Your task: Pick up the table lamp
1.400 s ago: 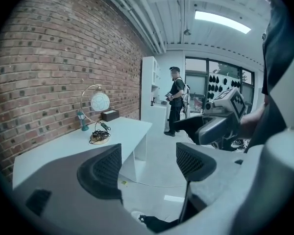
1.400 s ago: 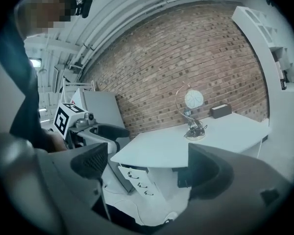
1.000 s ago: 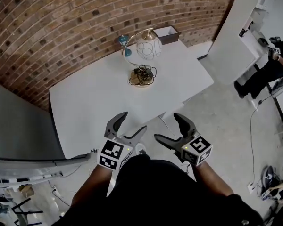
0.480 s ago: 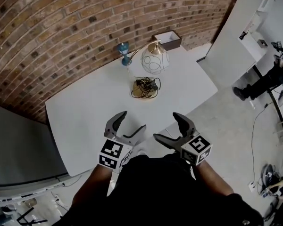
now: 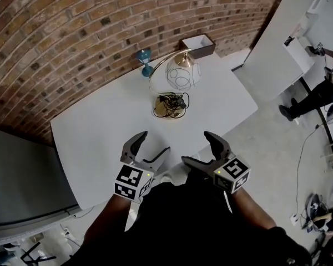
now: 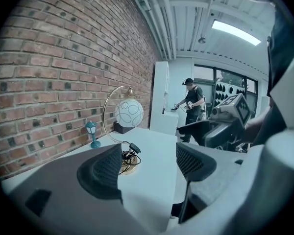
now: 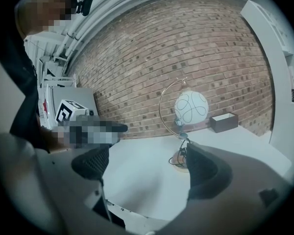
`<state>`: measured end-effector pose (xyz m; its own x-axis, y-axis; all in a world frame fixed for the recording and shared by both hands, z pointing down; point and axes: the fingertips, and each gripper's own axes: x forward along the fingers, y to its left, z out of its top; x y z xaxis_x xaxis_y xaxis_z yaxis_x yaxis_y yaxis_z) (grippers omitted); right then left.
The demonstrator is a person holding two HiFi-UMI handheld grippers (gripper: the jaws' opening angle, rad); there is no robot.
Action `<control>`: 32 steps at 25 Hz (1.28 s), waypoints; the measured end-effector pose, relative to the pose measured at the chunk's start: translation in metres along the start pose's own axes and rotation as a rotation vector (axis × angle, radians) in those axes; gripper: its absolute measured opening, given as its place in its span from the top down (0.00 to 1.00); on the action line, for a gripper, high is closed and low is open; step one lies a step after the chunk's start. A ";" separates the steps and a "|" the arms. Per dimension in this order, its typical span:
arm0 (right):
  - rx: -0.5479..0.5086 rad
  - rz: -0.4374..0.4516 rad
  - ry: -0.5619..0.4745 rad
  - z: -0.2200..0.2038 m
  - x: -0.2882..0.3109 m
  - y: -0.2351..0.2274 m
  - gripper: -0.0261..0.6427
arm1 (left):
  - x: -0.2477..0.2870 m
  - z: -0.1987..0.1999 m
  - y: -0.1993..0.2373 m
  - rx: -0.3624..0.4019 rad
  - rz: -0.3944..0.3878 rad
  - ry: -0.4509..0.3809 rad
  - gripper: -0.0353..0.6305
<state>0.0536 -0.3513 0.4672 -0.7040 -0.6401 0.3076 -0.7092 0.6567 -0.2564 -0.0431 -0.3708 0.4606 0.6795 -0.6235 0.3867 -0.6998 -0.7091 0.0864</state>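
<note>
- Table lamp (image 5: 183, 75), a white globe shade hanging from a thin brass arc, is standing upright toward the far side of the white table (image 5: 100, 132), close to the brick wall. Its cord (image 5: 170, 101) is lying coiled on the round base.
- Left hand-held gripper (image 5: 154, 143) is hovering over the table's near edge, jaws spread wide with nothing between them. In the left gripper view the lamp is showing well beyond them.
- Right hand-held gripper (image 5: 197, 147) is hovering near it, jaws likewise spread wide and empty.
- Compared with a second ago, the lamp is sitting slightly lower and further right in the head view, and the table is filling a little more of it. The person seems to be closing in on the table, with both grippers keeping their pose.
- For the task, this is reading as the approach: the lamp is untouched and well apart from both grippers.
- A small teal ornament (image 5: 145, 61) and a dark open box (image 5: 198, 44) are standing near the lamp. The reach is probably best aimed from the front at the base or the arc's stem, not at the fragile-looking globe.
</note>
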 end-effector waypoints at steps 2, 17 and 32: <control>-0.001 0.001 0.006 0.000 0.002 -0.012 0.21 | 0.006 0.003 0.004 -0.001 0.015 -0.002 0.43; -0.036 0.069 0.064 0.015 0.054 -0.126 0.23 | 0.055 0.033 0.064 -0.061 0.220 -0.018 0.43; -0.054 0.089 0.119 -0.002 0.117 -0.206 0.37 | 0.093 0.051 0.117 -0.095 0.377 -0.028 0.43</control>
<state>0.1175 -0.5603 0.5578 -0.7521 -0.5290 0.3931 -0.6390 0.7313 -0.2384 -0.0508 -0.5285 0.4594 0.3752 -0.8442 0.3828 -0.9181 -0.3952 0.0283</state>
